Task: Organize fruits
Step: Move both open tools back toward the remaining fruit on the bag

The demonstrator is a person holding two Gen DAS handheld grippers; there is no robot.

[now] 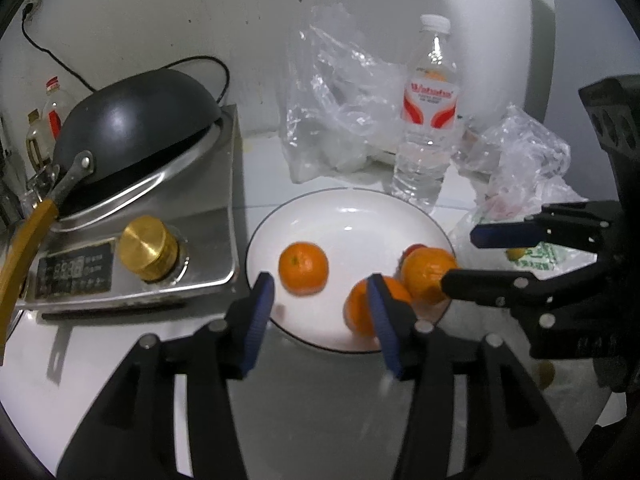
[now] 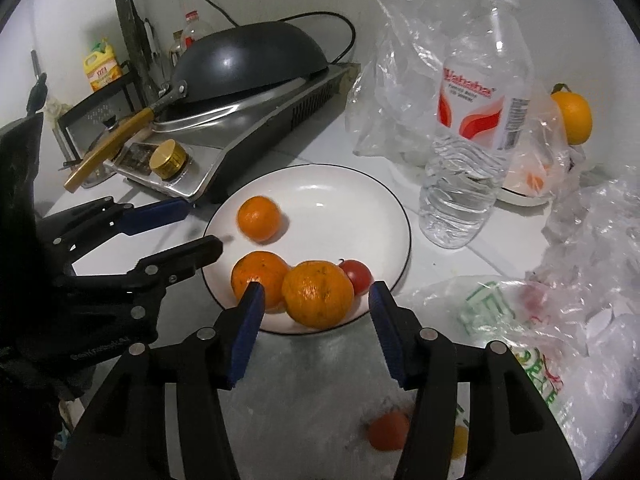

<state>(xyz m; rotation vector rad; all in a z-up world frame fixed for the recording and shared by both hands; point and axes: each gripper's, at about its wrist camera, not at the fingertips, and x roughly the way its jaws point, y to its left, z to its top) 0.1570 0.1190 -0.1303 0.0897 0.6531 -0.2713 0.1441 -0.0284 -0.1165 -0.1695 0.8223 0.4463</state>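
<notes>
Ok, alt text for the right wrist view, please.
A white plate holds three oranges and a small tomato, with the open, empty right hand-held gripper poised at its near edge. The left hand-held gripper reaches in alongside; behind stand a water bottle, plastic bags and an upturned wok.

Your left gripper (image 1: 322, 312) tilts downward with its two blue-padded fingers (image 1: 260, 320) spread apart and nothing pressed between the pads. Your right gripper (image 2: 316, 316) tilts downward more steeply, jaws likewise parted, the pads clamping nothing. Seen from the left wrist, your right gripper comes in from the right of the fingers, pointing left; from the right wrist, your left one enters from the left
</notes>
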